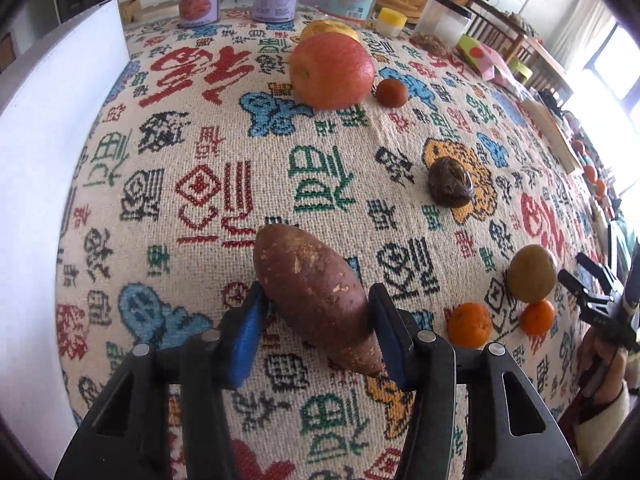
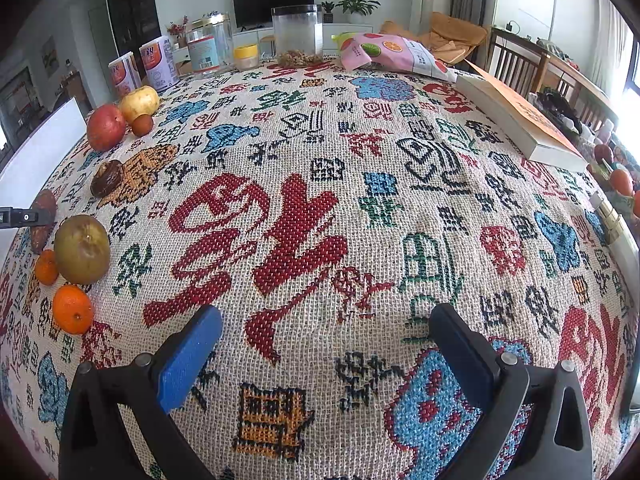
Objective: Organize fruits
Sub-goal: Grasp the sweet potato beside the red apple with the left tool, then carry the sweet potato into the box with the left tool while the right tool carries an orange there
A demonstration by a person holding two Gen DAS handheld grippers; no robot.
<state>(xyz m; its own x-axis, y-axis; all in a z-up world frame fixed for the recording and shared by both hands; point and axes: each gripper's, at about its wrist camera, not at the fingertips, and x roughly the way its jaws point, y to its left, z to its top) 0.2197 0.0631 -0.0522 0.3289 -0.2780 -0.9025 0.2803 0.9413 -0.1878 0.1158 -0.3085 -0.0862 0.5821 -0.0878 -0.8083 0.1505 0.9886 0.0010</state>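
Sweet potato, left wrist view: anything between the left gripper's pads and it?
No. The sweet potato lies directly between the left gripper pads, which sit against its sides. Nothing else is in the gap; the nearest orange sits apart.

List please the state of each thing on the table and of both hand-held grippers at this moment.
Left hand-held gripper: shut on the sweet potato.
Sweet potato: lying on the cloth, between the pads.
Right hand-held gripper: open, holding nothing.
Red apple: resting on the cloth, untouched.
Two oranges: resting on the cloth beside the greenish round fruit.
Clear jar: upright, nearly empty.
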